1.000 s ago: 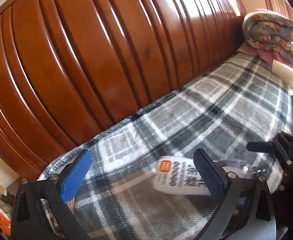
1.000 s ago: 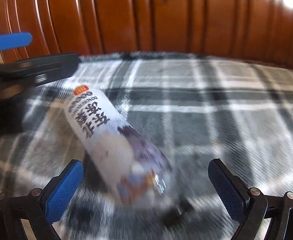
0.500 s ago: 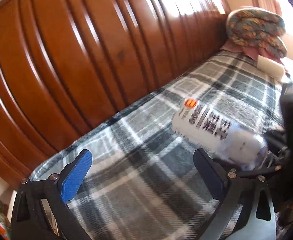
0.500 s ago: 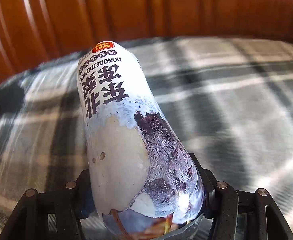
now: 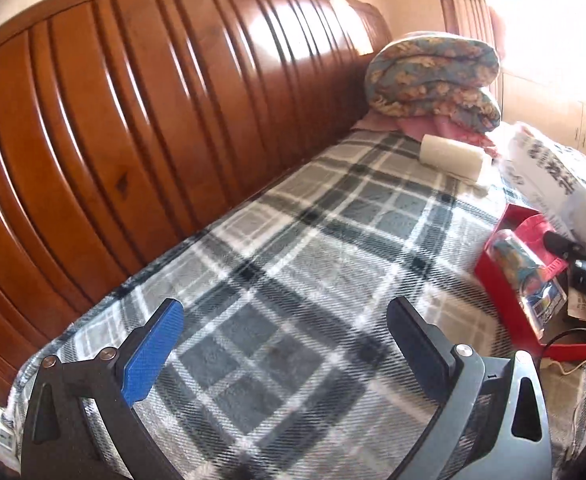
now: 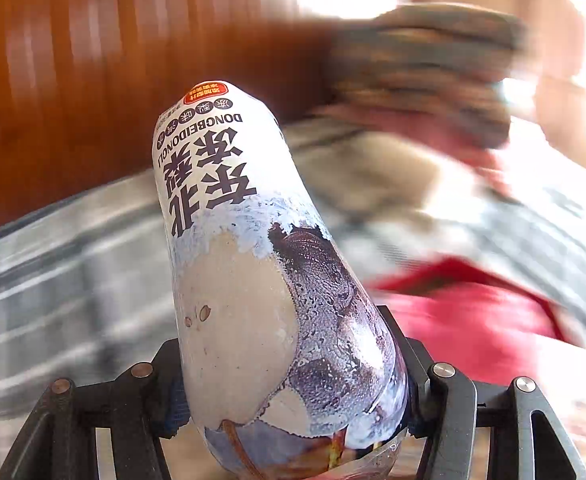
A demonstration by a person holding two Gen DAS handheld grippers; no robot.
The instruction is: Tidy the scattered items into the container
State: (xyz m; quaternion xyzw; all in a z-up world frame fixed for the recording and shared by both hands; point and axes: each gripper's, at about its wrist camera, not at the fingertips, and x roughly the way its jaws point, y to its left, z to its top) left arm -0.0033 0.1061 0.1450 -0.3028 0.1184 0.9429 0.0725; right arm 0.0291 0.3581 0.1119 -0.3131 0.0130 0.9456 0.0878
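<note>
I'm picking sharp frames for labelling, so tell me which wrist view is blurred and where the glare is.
Right wrist view: background smeared by motion, only the bottle in the right gripper is sharp. Left wrist view: mostly crisp, with window glare washing out the upper right and streaking the headboard.

The bottle is a rounded plastic one, its white label printed with large black characters, the word DONGBEIDONGLI and a small red badge, over a frosty purple-grey picture. It is off the blanket, base end foremost and tilted up-left (lettering upside down). The red container sits open at the blanket's right edge, with a colourful packet lying inside.
</note>
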